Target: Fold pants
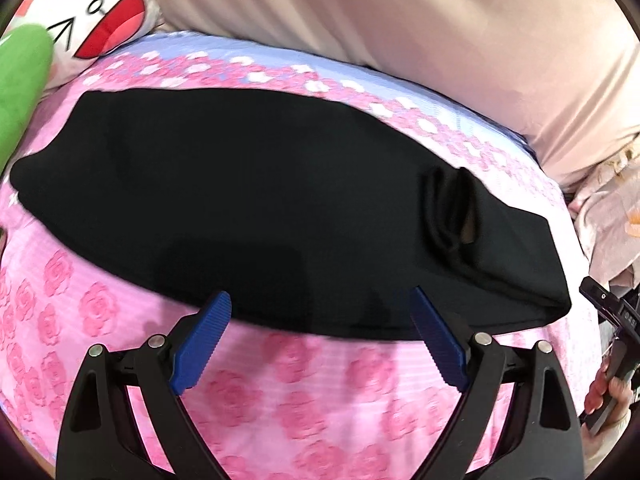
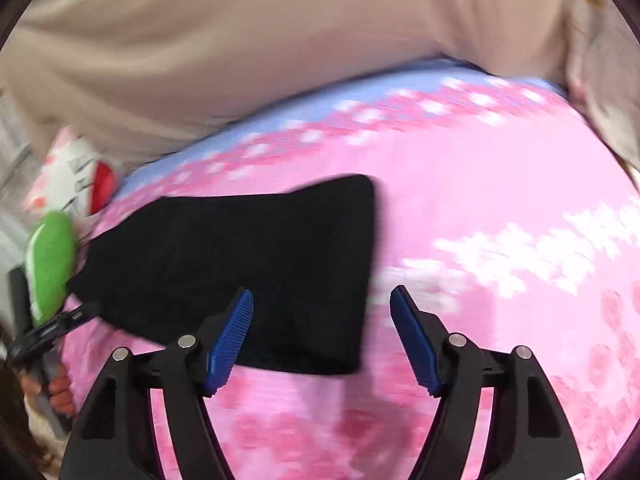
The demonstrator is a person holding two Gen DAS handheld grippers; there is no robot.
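L gripper: mine, jaws wide apart, nothing btwn the blue pads. Tips hang just over the near hem of the pants, not pressing on the cloth as far as I can tell.
R gripper: mine too, jaws apart, nothing clamped. L pad sits over the black cloth, R pad over bare sheet. View is motion-blurred.
Pants: black, lying flat on the bed straight ahead of my L tool, folded into a long band running L to R. In the R wrist view they lie ahead and to the L of that tool; their squared-off end stops about btwn its pads.
Fold detail: bunched opening w/ wrinkles toward the R end of the pants, ahead-right of my L tool.
Bedsheet: pink w/ rose print under both tools, blue band w/ pink and white flowers along the far edge beyond the pants.
Beige cover: big smooth mound past the sheet, far side from both tools.
Cartoon pillow: white w/ red mouth, far L of my L tool.
Green plush: L edge, just beside the pillow, near the L end of the pants.
My R hand: seen at far R of the L view, fingers round a black handle.
My L hand: low L in the R view, gripping its handle.
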